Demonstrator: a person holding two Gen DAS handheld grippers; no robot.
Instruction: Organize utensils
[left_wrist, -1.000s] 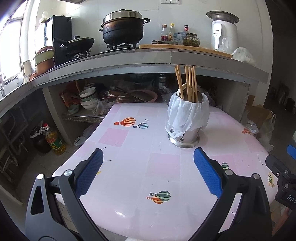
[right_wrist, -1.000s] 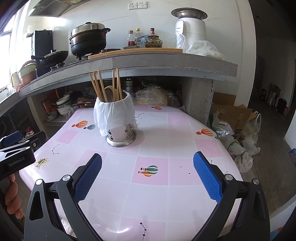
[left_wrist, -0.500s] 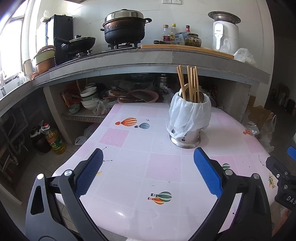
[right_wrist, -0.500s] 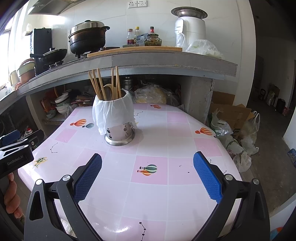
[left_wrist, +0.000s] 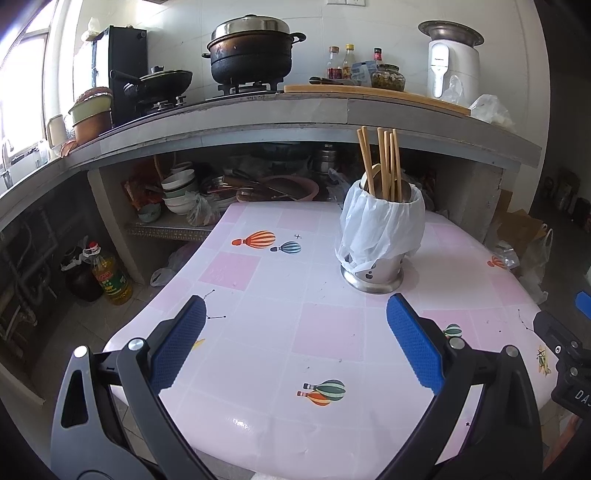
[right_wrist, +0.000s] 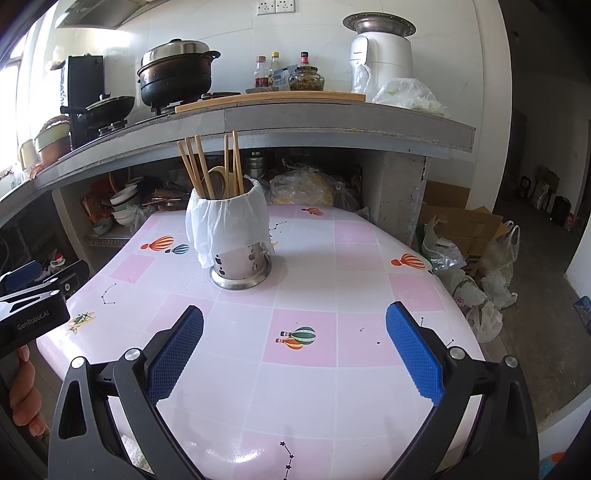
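Observation:
A steel utensil holder (left_wrist: 373, 271) (right_wrist: 240, 264) wrapped in a white plastic bag (left_wrist: 382, 230) (right_wrist: 225, 225) stands upright on the pink table (left_wrist: 325, 321) (right_wrist: 332, 266). Several wooden chopsticks (left_wrist: 386, 162) (right_wrist: 201, 170) and a wooden spoon (right_wrist: 218, 181) stick up out of it. My left gripper (left_wrist: 295, 345) is open over the table's near edge, short of the holder, nothing between its blue pads (left_wrist: 413, 347). My right gripper (right_wrist: 295, 347) is open too, empty, with the holder ahead and to the left.
A concrete counter (left_wrist: 295, 114) behind the table carries a large black pot (left_wrist: 253, 55), a pan, bottles, a cutting board and a white appliance (right_wrist: 382, 55). Bowls and bags fill the shelf below. An oil bottle (left_wrist: 110, 277) and plastic bags (right_wrist: 480, 280) lie on the floor.
Both cameras have shifted slightly; the holder sits a little lower in each view. Both grippers stay open and empty.

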